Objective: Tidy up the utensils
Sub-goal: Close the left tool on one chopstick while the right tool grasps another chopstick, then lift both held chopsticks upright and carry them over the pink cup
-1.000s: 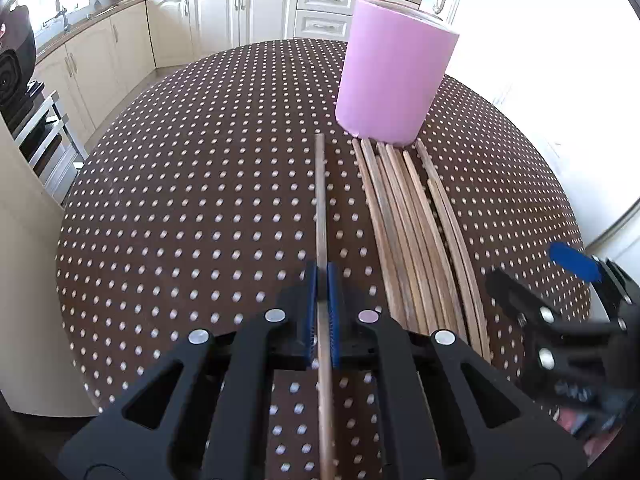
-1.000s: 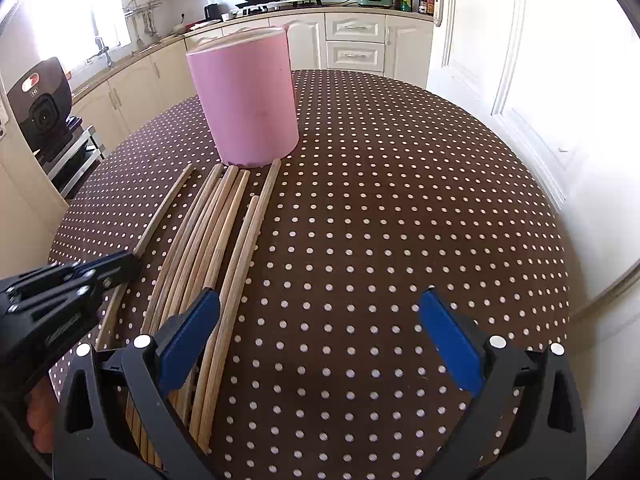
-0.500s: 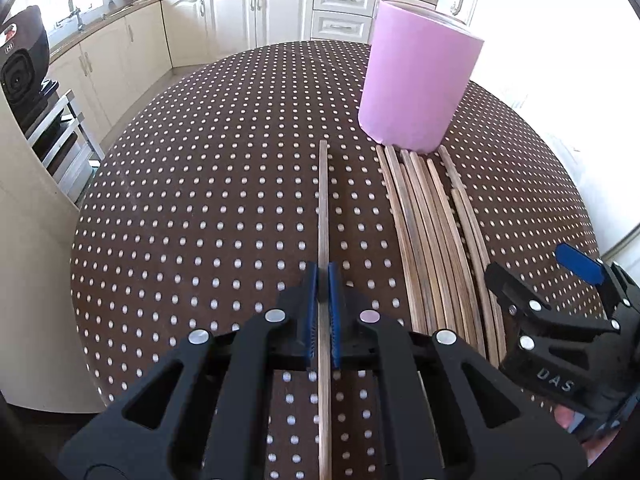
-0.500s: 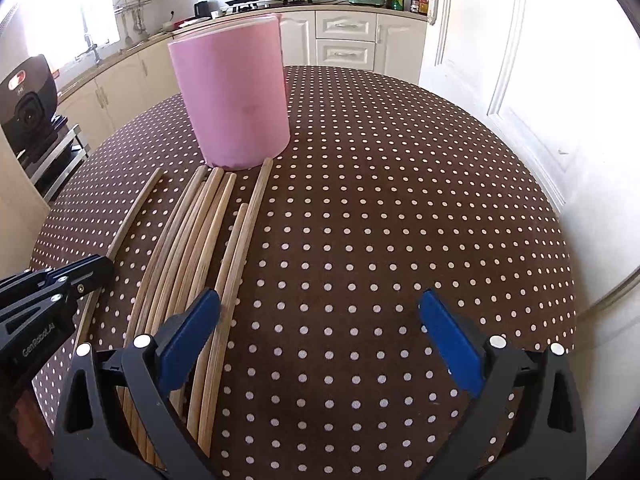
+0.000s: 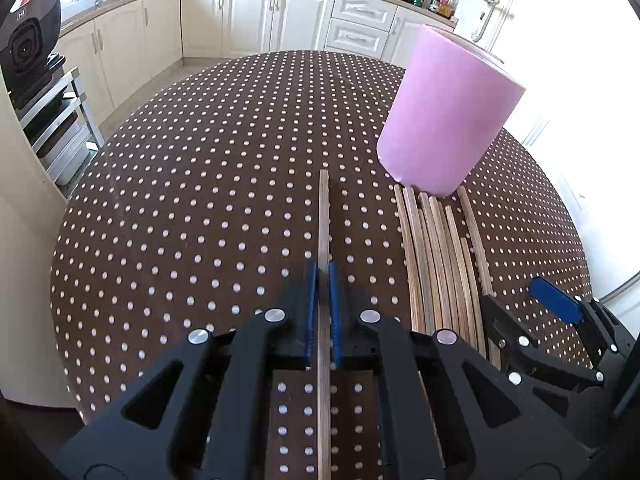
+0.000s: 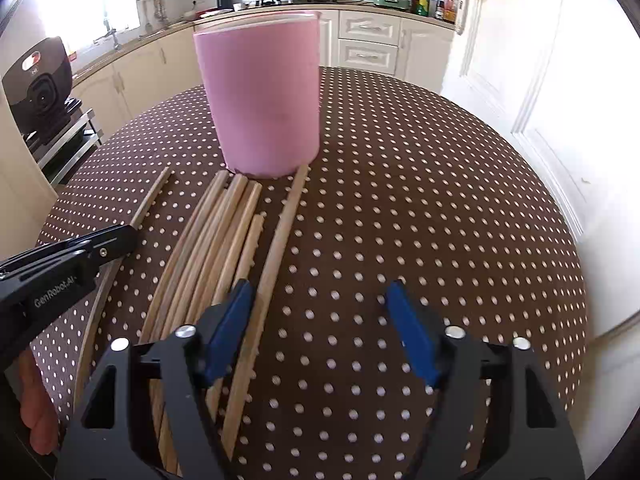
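My left gripper [image 5: 323, 276] is shut on a single wooden chopstick [image 5: 324, 216], which points away over the dotted table. To its right lies a row of several more chopsticks [image 5: 440, 248], their far ends touching an upright pink cup [image 5: 444, 116]. In the right wrist view the cup [image 6: 264, 100] stands ahead and the row [image 6: 216, 248] runs back under my right gripper [image 6: 318, 292]. Its jaws are closing. The outermost chopstick [image 6: 280, 240] lies between them beside the left pad [image 6: 228, 328], and neither pad presses on it. The left gripper [image 6: 132, 236] shows at the left edge.
A brown cloth with white dots [image 6: 400, 200] covers the round table. An air fryer on a metal rack [image 5: 28, 40] stands off the left edge. Kitchen cabinets [image 5: 256, 16] line the back, and a white door [image 6: 540, 80] is at the right.
The right gripper's jaws have narrowed from wide apart and now straddle the outermost chopstick. The left gripper has carried its chopstick sideways, away from the row.
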